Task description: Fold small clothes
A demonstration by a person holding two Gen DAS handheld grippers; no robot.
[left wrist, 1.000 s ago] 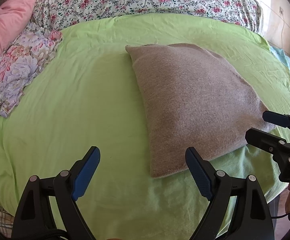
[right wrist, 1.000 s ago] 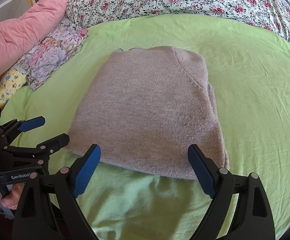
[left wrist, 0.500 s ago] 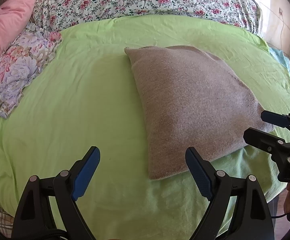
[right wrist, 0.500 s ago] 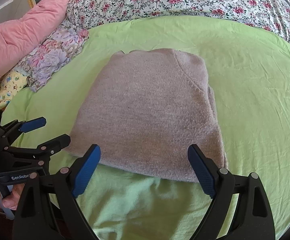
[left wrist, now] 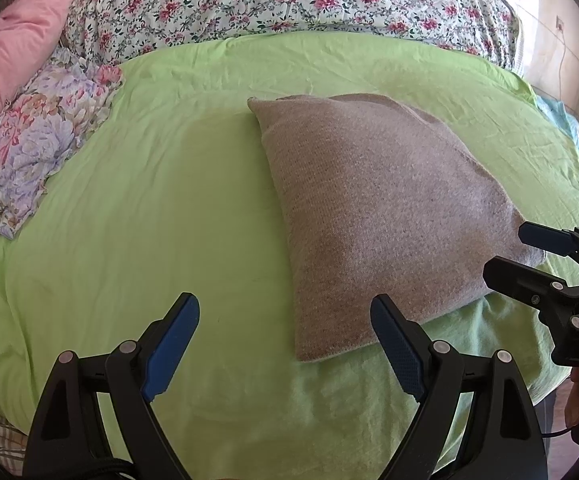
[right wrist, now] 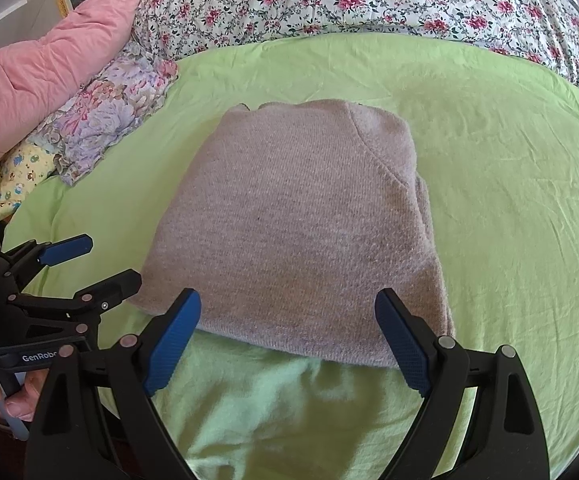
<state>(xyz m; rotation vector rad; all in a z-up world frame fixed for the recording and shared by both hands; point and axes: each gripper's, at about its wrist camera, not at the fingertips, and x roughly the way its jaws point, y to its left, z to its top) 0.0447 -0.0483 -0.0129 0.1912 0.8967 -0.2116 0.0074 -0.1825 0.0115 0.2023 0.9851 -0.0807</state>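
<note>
Both hand-held grippers drifted slightly back from sweater since earlier frames; sweater itself unmoved. Left hand-held gripper (left wrist: pixel 285 340): jaws apart, empty, hovering over sheet just beside sweater's near-left corner. Right hand-held gripper (right wrist: pixel 289 338): jaws apart, empty, at sweater's near edge, not touching. Sweater (right wrist: pixel 297 236): grey knit, already folded into compact rectangle, lying mid-bed on green sheet (right wrist: pixel 509 184). Pillows beyond sweater. Judgement: fold looks finished; grippers retreating, release done.
</note>
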